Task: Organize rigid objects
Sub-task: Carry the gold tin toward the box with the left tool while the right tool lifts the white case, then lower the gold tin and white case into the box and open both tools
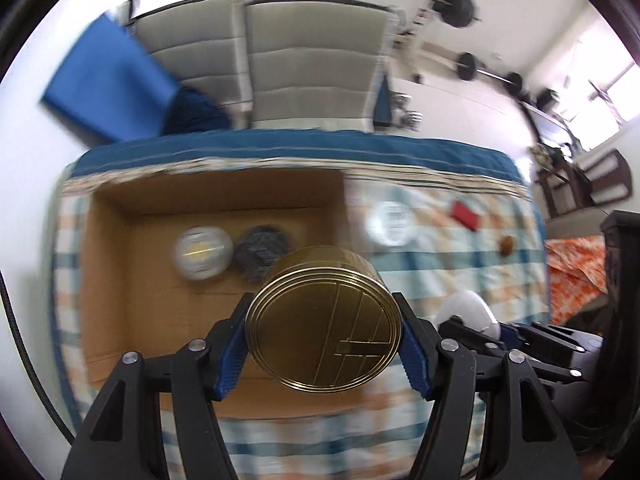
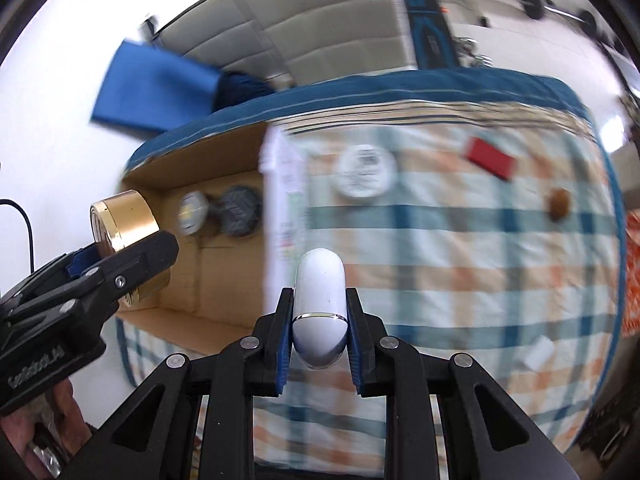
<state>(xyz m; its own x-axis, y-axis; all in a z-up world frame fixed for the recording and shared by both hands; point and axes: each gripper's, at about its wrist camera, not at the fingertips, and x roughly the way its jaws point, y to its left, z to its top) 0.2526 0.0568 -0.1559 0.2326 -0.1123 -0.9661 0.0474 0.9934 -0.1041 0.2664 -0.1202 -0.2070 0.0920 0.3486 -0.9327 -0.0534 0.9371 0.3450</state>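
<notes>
On the left, a cardboard box (image 1: 132,280) sits on the checked cloth (image 2: 460,240), with a clear round jar (image 1: 203,254) and a grey ball (image 1: 262,252) inside. The left gripper (image 1: 324,344) is clamped on a gold tin (image 1: 324,320) above the box. Further right, the right gripper (image 2: 319,320) is clamped on a white capsule (image 2: 320,304) above the cloth. A white lid (image 2: 366,176), a red block (image 2: 490,158) and a brown nut (image 2: 559,204) lie beyond.

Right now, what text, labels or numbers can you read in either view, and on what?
"GenRobot.AI": white lettering on the black body of the left gripper, read in the right wrist view.
Round white lid on the checked cloth: dark print, too blurred to read.
White cardboard box flap: small print, too blurred.
</notes>
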